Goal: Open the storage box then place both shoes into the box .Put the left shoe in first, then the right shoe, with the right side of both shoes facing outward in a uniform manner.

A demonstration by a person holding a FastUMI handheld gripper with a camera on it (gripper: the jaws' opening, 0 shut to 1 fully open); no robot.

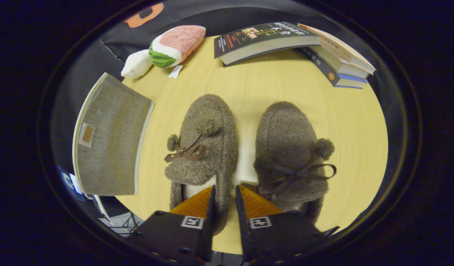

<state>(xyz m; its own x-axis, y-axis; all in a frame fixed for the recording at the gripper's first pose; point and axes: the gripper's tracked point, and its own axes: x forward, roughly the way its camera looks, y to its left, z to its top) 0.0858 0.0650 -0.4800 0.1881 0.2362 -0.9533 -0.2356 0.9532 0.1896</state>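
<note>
Tongs (224, 192) are seen nearly pressed together, pinching the side wall of the left of 2 fuzzy brown slippers (205, 142). Its mate (291, 155) lies beside it; the grey fabric storage box (109, 136) sits closed, so insertion would be blocked, and the soft wall could slip.

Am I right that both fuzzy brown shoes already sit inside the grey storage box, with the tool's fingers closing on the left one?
Not quite: in the gripper view both shoes sit on the wooden table, beside the storage box. The tool does pinch the left shoe's side wall.
</note>
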